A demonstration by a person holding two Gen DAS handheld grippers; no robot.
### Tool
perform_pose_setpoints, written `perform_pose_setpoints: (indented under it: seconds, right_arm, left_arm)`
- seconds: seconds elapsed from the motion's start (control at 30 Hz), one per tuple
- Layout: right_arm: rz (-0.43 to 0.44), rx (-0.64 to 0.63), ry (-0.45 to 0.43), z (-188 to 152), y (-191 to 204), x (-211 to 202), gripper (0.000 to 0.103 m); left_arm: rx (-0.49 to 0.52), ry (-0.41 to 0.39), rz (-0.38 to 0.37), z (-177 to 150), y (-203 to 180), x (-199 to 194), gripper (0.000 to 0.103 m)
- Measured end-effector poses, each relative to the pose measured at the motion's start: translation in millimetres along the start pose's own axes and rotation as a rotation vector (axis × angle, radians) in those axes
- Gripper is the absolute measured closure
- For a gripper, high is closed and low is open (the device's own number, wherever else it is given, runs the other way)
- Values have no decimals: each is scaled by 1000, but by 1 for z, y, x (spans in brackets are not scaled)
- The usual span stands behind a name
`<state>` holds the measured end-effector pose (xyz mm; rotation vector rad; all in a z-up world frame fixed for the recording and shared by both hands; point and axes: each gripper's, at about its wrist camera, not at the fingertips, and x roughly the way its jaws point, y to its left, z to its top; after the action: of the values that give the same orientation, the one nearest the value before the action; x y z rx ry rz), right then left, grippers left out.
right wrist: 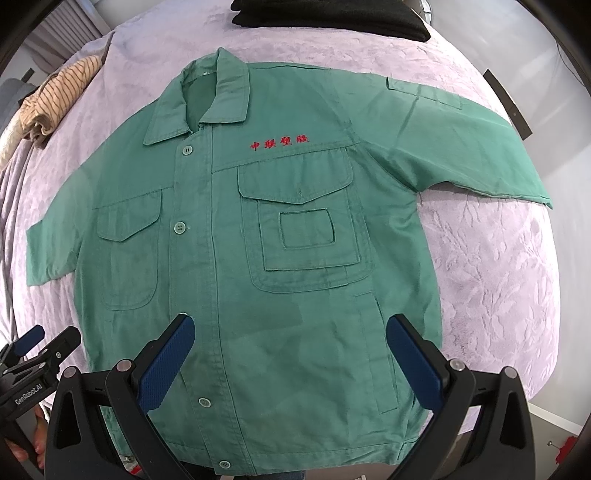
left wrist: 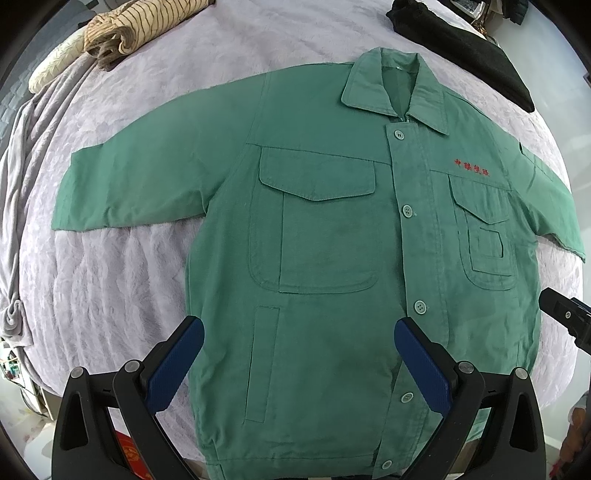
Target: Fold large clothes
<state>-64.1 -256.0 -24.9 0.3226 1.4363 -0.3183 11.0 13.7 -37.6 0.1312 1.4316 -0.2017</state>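
Jacket (left wrist: 332, 236) first: it's a green work jacket lying face up and buttoned on the lavender bedspread (left wrist: 110, 288), collar (left wrist: 395, 85) pointing away from me, both sleeves stretched out to the sides. Red embroidered characters (right wrist: 279, 143) sit above one chest pocket; in my left view they're too soft to read.

My left gripper (left wrist: 299, 334) hangs over the lower front of the jacket with its blue pads (left wrist: 177, 365) spread wide, nothing between them. Can't really tell if the tips touch the cloth or just float above it. My right gripper (right wrist: 290, 332) is the same deal, fingers wide apart and empty, over the hem half on the other side of the button placket (right wrist: 192, 258).

Stuff that's cut off: the jacket's bottom hem runs behind my own gripper bodies in both views, so I only see bits of it. The sleeve end on the right (left wrist: 565, 236) runs toward the frame edge in my left view.

Other things on the bed: a bunched-up beige striped garment (left wrist: 122, 29) at the far left corner, and a black folded cloth (right wrist: 332, 14) beyond the collar, partly out of frame. A sliver of something red (left wrist: 129, 454) peeks out under my left gripper, can't say what it is.
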Motion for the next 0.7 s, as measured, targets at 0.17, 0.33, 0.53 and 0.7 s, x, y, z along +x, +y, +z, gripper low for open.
perform_pose_setpoints:
  seconds: [0.17, 0.33, 0.53, 0.7]
  right_arm:
    - [59, -19, -1, -3, 16, 6, 0]
    - [84, -103, 25, -9, 55, 20, 0]
    - [136, -187, 55, -19, 106, 52, 0]
    - [184, -249, 69, -22, 146, 77, 0]
  left_arm:
    - [-55, -11, -47, 3, 28, 13, 0]
    - [-142, -56, -18, 11, 86, 36, 0]
    - [-373, -141, -4, 27, 204, 71, 0]
    - [-596, -248, -81, 33, 307, 104, 0]
